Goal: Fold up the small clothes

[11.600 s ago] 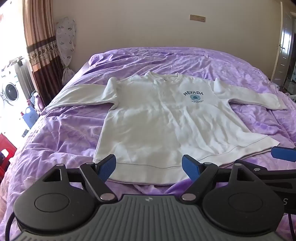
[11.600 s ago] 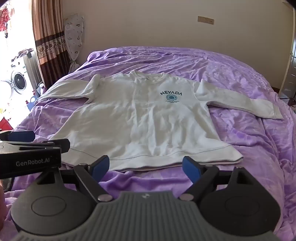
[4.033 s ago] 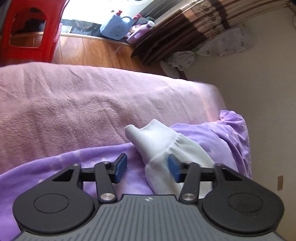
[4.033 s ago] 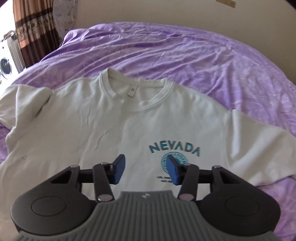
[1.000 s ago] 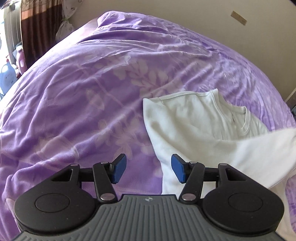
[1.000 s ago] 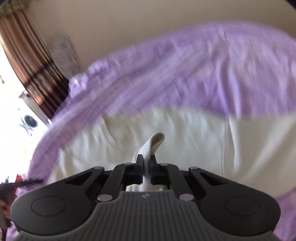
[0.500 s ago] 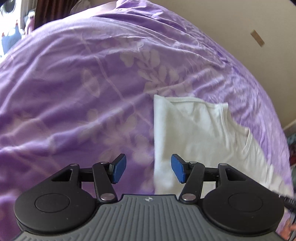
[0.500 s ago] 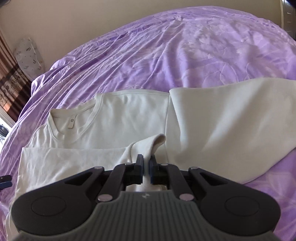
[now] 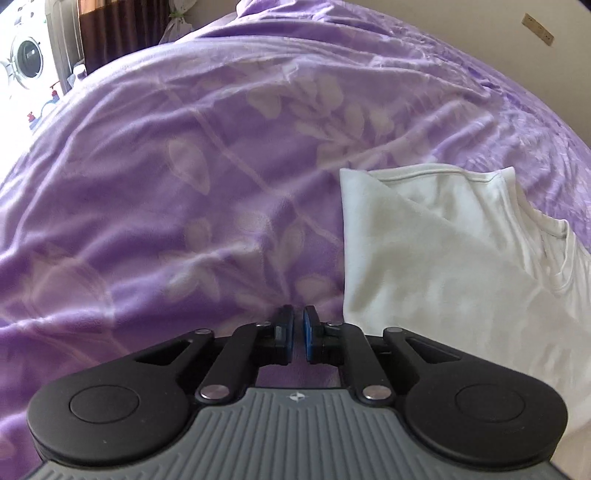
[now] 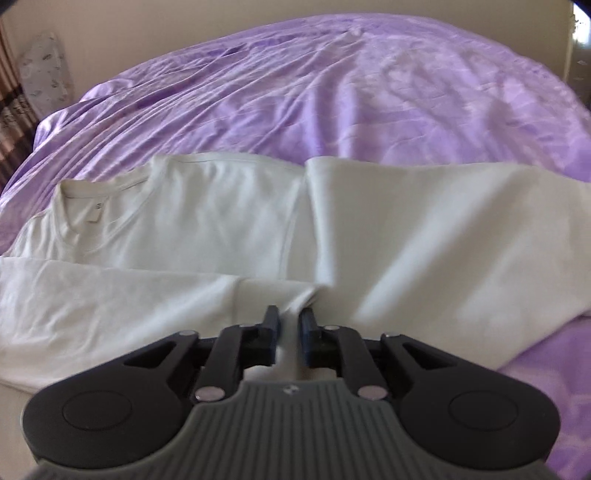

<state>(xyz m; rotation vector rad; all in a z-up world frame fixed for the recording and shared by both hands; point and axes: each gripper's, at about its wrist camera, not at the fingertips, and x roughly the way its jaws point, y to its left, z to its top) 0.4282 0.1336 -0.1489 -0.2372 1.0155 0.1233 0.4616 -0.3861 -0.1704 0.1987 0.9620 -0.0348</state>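
Left gripper [image 9: 298, 332]: jaws were spread half a second ago; they are now drawn nearly together, a thin gap between the blue pads, nothing in them. It sits over the purple bedspread [image 9: 184, 166], just beside the left folded edge of the shirt [image 9: 443, 258], not touching it.

Right gripper [image 10: 290, 332]: the sleeve cuff stood up between its pads half a second ago. The cuff no longer rises there; the fabric lies flat ahead of the tips. The pads are a little further apart than before, and pale cloth shows in the gap behind them. Whether they are still pinching the cloth I cannot tell.

Shirt [image 10: 221, 221] lies on the bedspread [image 10: 332, 92], white, both sides folded inward. The NEVADA print, seen 4 s ago, is covered.

Left view only: washing machine [image 9: 24, 62] and curtain [image 9: 110, 29] at upper left, the sharp folded corner of the shirt, part of the collar at the right edge.

Right view only: the whole collar with its label [image 10: 95, 213], the right sleeve [image 10: 424, 240] laid across the body, and a folded panel at lower left.
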